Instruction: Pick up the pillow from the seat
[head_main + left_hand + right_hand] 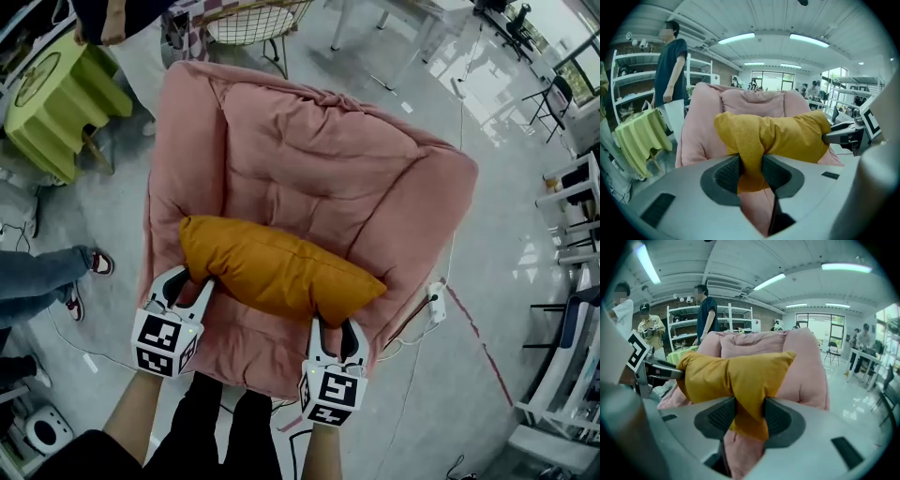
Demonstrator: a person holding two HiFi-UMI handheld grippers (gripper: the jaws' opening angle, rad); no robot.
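Matt mustard cloth, finely woven and softly creased, on the pillow [277, 267]. Dusty-pink quilted cloth, matt and faintly velvety, on the seat [309, 141]. Smooth pale-grey plastic with a dull sheen on the left hand-held gripper [192, 279] and the right hand-held gripper [336, 326]; dark, ribbed, rubbery-looking pads [725, 174]. Matt black-and-white print on each marker cube [167, 342]. Pale, polished, glossy floor [525, 272], bright with reflections. Limp lime-green cloth [56, 94]; thin metal wire on a chair [248, 23].
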